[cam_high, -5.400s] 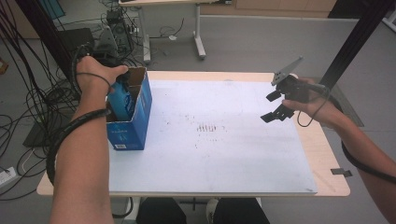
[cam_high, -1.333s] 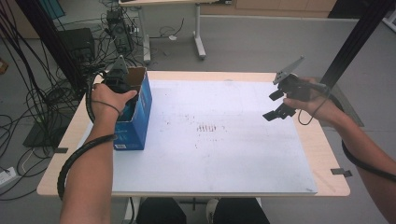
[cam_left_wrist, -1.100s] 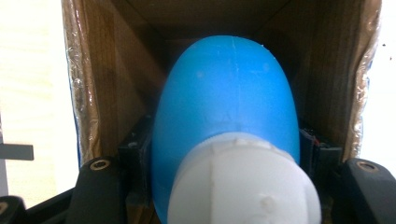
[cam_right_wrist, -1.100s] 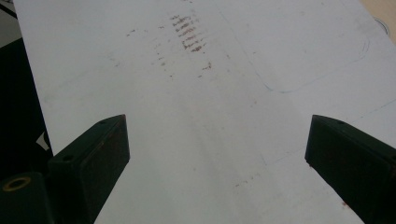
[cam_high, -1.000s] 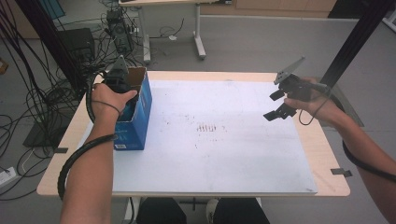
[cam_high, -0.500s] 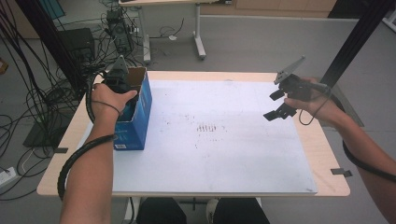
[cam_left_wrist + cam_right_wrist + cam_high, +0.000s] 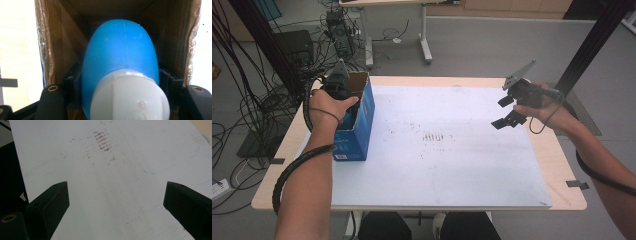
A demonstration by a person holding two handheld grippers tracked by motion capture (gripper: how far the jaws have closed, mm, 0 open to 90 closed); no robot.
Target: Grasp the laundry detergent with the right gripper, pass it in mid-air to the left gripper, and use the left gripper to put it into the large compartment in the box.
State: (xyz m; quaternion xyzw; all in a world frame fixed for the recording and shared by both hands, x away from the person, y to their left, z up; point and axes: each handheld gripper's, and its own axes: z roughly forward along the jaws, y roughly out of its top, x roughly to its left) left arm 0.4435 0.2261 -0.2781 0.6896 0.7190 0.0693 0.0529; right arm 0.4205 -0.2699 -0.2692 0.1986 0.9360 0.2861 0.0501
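While the left gripper point(image 7: 120, 100) reaches down into the open cardboard box point(image 7: 357, 117), blue outside and raw brown within, its black jaws clamp a smooth, egg-shaped blue plastic bottle point(image 7: 120, 57) with a white faceted cap point(image 7: 130, 97). Centre: a matte white sheet point(image 7: 437, 150) with rusty smudges covers the pale wooden table point(image 7: 557, 165). Right: the right gripper point(image 7: 508, 111) hovers with jaws spread wide, nothing between them.

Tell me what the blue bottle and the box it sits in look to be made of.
Blue bottle: probably plastic, smooth and semi-glossy, with a faint mould seam; its white cap looks matte plastic. Box: cardboard, raw brown inside, printed blue outside, glossy tape along the rim.
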